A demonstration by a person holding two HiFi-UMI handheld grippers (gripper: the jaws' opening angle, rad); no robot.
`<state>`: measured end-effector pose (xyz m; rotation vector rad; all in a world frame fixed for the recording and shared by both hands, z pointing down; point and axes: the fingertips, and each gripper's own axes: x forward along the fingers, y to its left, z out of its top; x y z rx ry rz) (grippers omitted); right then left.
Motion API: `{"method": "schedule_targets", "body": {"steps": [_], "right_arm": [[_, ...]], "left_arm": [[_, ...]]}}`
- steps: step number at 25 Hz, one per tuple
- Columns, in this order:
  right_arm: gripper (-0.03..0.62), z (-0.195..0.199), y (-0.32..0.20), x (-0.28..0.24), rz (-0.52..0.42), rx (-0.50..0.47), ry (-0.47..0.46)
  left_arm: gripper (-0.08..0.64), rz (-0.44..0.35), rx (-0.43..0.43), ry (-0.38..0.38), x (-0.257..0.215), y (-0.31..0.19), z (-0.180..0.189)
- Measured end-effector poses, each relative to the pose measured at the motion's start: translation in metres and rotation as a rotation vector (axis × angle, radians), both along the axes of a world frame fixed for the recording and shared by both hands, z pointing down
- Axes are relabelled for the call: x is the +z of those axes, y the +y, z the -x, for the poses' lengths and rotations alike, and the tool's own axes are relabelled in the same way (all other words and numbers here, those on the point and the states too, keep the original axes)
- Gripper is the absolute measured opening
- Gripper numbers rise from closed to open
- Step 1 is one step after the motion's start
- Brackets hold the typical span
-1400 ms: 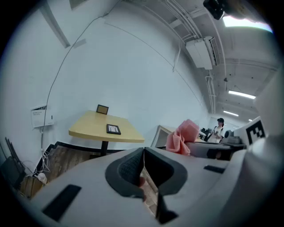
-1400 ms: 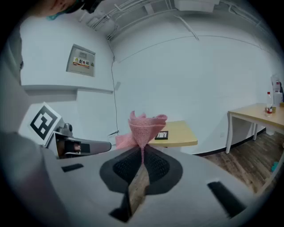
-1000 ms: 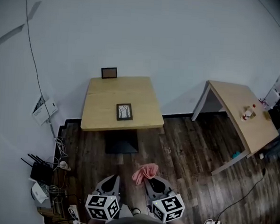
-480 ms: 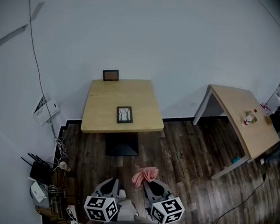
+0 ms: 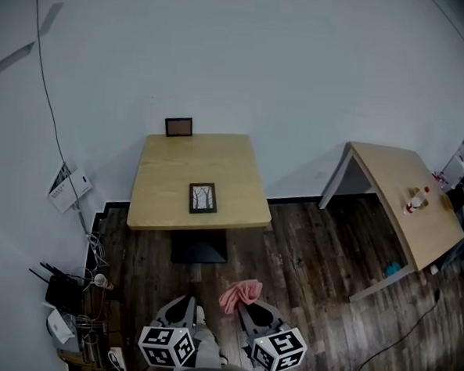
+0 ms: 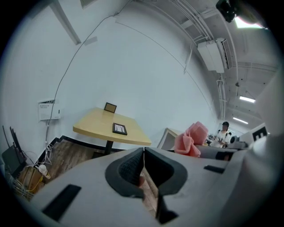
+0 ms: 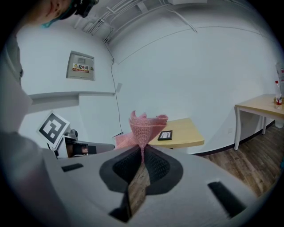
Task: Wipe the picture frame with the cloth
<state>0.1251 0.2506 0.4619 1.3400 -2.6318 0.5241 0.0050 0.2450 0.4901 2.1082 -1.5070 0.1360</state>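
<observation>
On wall box (image 7: 80, 65): small label with yellow warning triangle, reading "配电箱". On left cube (image 5: 167, 347) and right cube (image 5: 280, 349): black-and-white square code markers. Print on white wall panel (image 6: 45, 110) too small to read.

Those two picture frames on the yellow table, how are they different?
The middle frame lies flat on the table; the back frame stands upright at the far edge by the wall. The middle frame holds a pale picture; the back frame looks dark inside. Both have dark rectangular borders.
</observation>
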Motion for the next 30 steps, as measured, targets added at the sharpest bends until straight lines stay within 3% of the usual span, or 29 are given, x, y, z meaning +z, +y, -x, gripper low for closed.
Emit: {"method": "schedule_targets", "body": {"steps": [7,19,30], "right_arm": [[0.014,0.010,-0.062,-0.001,-0.009,-0.007,0.018],[0.014,0.039,-0.186,-0.020,-0.033,0.014,0.040],[0.014,0.076,-0.266,-0.010,-0.015,0.023,0.041]], "left_arm": [[0.006,0.009,-0.010,0.013,0.006,-0.060,0.010],[0.006,0.014,0.044,-0.002,-0.003,-0.177,0.029],[0.006,0.034,0.067,0.003,0.007,-0.256,0.060]]}}
